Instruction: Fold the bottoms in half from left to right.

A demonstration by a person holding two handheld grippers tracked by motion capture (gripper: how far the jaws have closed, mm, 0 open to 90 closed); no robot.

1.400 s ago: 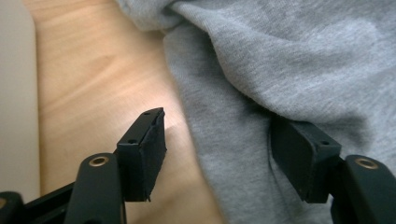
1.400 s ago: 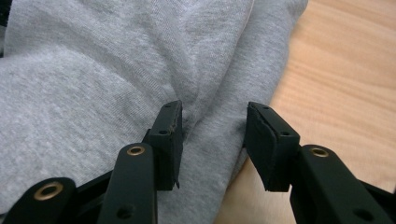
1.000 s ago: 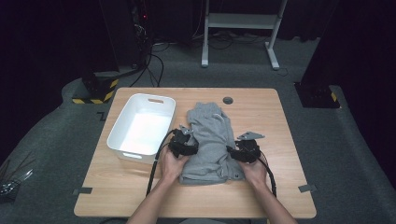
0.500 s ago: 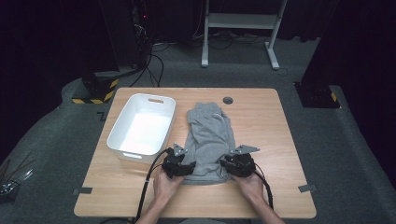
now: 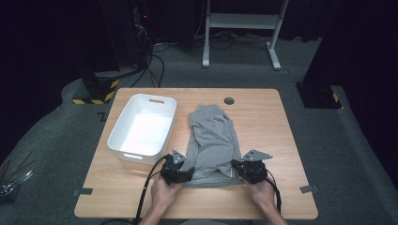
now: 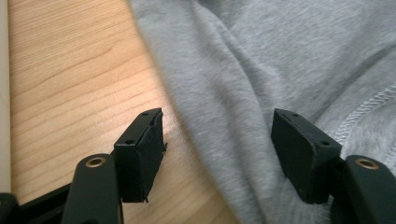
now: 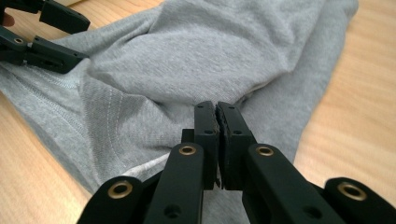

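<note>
A: What surrounds the wooden table [image 5: 281, 122]?
B: Grey carpet [image 5: 356, 154], dark all around. Far off, a white stand [image 5: 241, 21]; far left, cables [image 5: 152, 61] and a yellow-black striped base [image 5: 96, 91].

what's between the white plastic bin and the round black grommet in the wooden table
In the high view, the top end of the crumpled grey fabric garment lies between the white plastic bin and the round black grommet, with bare wooden table on either side.
</note>
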